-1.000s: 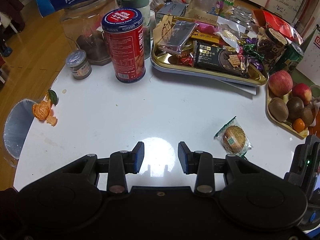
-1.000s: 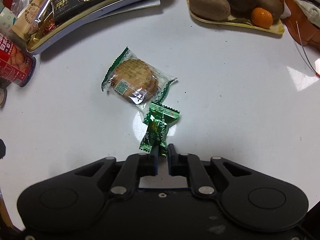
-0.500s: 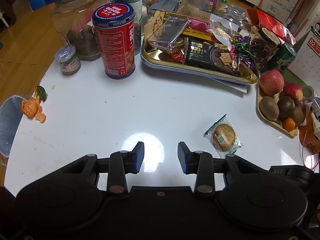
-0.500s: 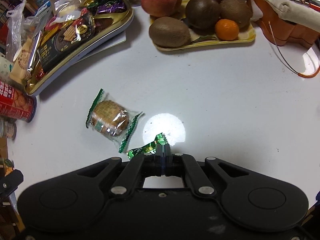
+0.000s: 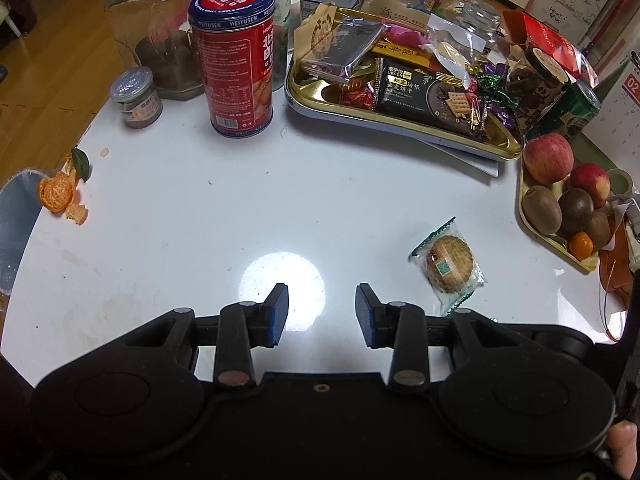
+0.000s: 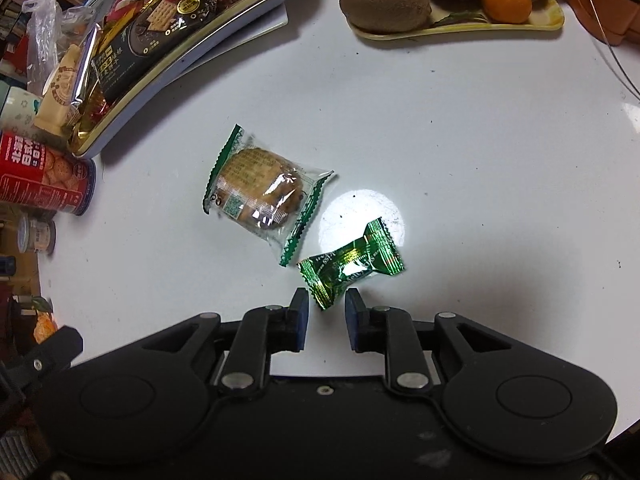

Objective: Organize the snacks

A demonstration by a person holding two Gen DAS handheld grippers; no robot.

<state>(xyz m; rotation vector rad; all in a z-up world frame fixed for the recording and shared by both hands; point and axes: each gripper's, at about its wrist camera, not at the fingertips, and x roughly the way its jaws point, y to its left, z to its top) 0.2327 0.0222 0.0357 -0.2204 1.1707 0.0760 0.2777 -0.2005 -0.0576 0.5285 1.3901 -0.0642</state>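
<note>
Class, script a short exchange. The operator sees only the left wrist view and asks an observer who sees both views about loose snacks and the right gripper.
Operator: On the table I see one loose cookie packet. Anything else loose?
Observer: Yes, a green candy sits next to the packet's sawtooth edge.
Operator: Is the right gripper clamped on that candy?
Observer: No. Its jaws stand apart, with one end of the candy in the gap, and neither pad appears to touch it.
</note>
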